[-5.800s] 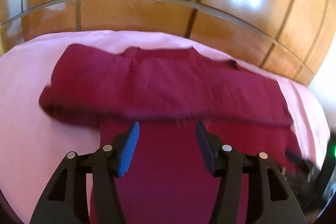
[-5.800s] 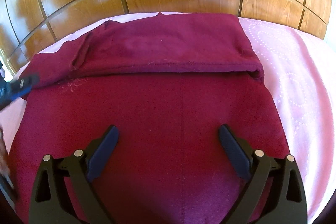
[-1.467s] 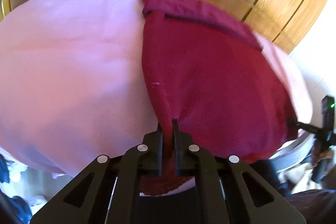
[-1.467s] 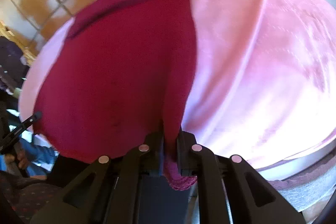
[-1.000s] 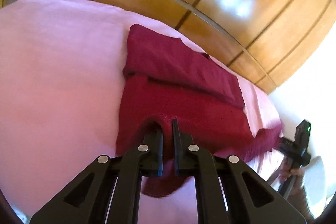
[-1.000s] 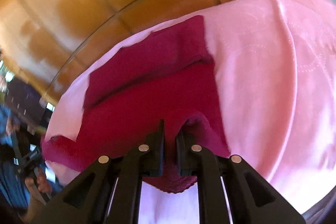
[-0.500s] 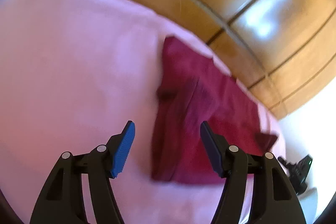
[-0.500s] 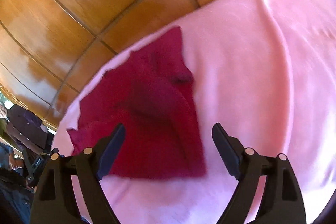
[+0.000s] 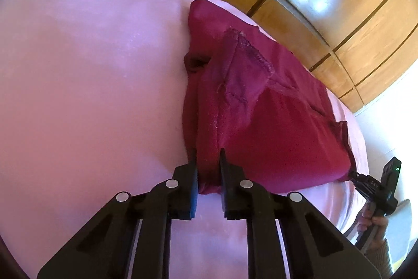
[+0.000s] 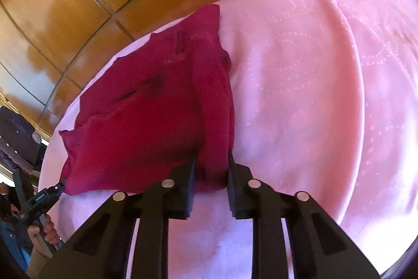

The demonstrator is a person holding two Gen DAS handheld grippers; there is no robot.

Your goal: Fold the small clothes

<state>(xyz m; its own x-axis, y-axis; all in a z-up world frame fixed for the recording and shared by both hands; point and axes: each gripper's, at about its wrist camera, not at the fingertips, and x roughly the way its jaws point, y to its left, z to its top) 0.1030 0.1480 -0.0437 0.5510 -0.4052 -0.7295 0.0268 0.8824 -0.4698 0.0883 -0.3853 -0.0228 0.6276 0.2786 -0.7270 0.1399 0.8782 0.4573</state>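
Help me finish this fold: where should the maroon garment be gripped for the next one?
Grip the maroon garment at its two near corners, coming from the near edge: the left gripper and right gripper already pinch those thick, layered corners.

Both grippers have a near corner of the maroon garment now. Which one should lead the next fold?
Neither clearly. The left gripper and right gripper each pinch a near corner of the maroon garment on the pink sheet, so probably both together.
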